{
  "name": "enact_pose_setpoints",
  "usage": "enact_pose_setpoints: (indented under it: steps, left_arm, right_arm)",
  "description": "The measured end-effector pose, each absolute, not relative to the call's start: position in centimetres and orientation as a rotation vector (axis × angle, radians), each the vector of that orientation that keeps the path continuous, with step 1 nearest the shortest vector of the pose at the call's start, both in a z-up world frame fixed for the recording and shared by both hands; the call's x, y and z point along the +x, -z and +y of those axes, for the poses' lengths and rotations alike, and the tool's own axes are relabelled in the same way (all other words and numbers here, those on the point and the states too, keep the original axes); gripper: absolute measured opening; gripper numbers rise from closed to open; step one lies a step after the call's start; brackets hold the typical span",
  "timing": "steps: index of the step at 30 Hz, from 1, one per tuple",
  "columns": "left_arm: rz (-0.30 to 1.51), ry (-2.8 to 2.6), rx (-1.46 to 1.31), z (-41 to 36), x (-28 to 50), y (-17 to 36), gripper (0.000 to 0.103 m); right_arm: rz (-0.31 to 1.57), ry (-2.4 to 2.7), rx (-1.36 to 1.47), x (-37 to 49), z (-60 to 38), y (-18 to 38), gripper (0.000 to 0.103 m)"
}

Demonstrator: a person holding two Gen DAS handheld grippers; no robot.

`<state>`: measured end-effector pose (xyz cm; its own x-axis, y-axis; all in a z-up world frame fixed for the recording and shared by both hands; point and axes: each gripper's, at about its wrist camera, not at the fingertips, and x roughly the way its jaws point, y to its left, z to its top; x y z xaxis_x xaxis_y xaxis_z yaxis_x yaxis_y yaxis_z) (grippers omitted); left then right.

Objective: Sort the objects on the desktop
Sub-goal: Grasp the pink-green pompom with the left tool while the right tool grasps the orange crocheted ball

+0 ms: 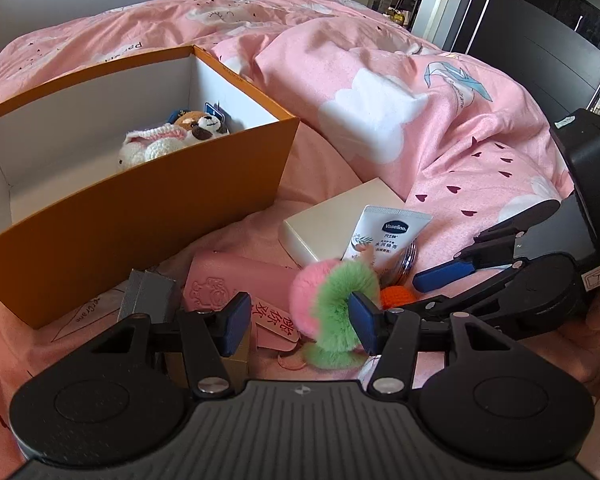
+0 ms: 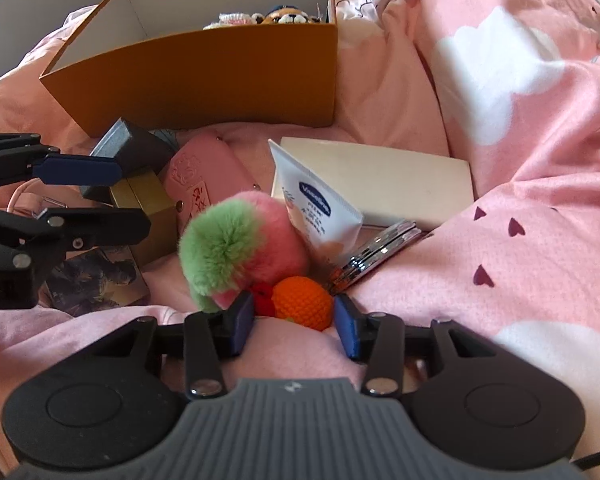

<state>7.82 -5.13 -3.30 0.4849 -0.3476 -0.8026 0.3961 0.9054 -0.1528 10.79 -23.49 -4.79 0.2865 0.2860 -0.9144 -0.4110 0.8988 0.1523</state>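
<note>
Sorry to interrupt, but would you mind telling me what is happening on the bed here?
A person holding two grippers is sorting small items on a pink duvet into an orange box, which already holds two plush toys. The right gripper is open around an orange crocheted ball, not yet gripping it. The left gripper is open by a pink-and-green pompom. A Vaseline tube, a white box and a pink case still lie outside.
</note>
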Motion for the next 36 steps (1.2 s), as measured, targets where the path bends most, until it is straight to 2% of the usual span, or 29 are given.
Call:
enact_pose_setpoints:
  steps: [6, 10, 16, 22, 31, 36]
  left_arm:
    - [0.989, 0.461, 0.066, -5.4, 8.1, 3.9, 0.063]
    - [0.998, 0.467, 0.073, -5.6, 8.2, 4.1, 0.063]
    - [1.011, 0.47, 0.071, -5.7, 8.3, 4.3, 0.064]
    - [1.003, 0.537, 0.093, -6.7, 8.9, 4.1, 0.071]
    - [1.031, 0.571, 0.247, -9.7, 10.0, 6.4, 0.071]
    - [1.032, 0.565, 0.277, -11.0, 10.6, 7.6, 0.071]
  right_arm:
    - [1.26, -0.494, -0.111, 11.5, -23.1, 6.6, 0.057]
    - [1.276, -0.507, -0.12, 11.8, -22.8, 7.4, 0.059]
    - [1.244, -0.52, -0.131, 11.1, -22.8, 6.8, 0.054]
    - [1.202, -0.548, -0.145, 10.4, -23.7, 4.0, 0.053]
    - [1.135, -0.5, -0.165, 9.9, -25.9, 0.2, 0.052]
    - [1.119, -0.44, -0.206, 10.9, -26.9, 0.3, 0.052]
